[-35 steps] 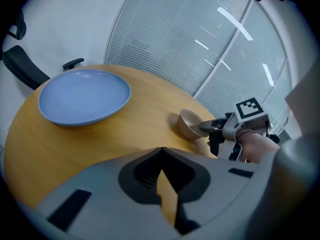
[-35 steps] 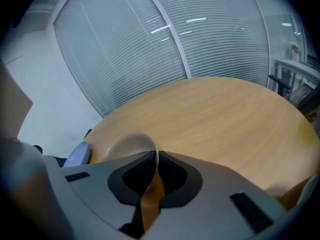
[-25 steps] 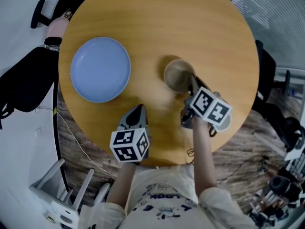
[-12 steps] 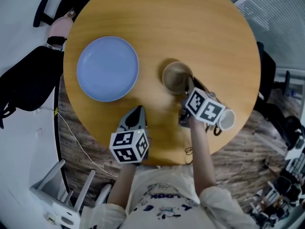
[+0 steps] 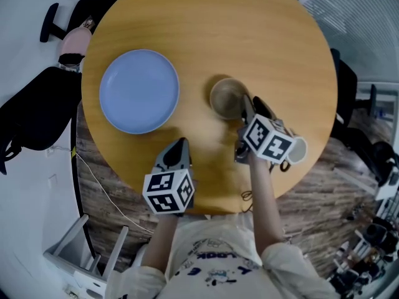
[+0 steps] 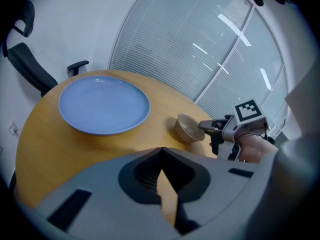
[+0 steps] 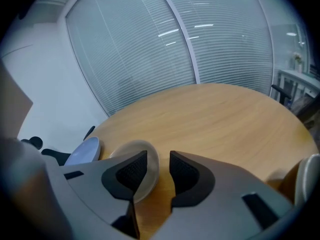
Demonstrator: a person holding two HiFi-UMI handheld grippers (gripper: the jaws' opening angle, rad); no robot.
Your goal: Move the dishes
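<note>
Our round worktop (image 5: 262, 36) carries the blue plate (image 5: 139, 91) at left and the small tan bowl (image 5: 225, 98) beside it. Our right tool (image 5: 248, 108), the nearer one, has just been opening, with the bowl's near rim loose between its jaws. Our left tool (image 5: 179, 144) is clenched and empty.

Pale blue plate (image 5: 139, 91), beige bowl (image 5: 227, 98), tan wood-grain table (image 5: 249, 36)
</note>
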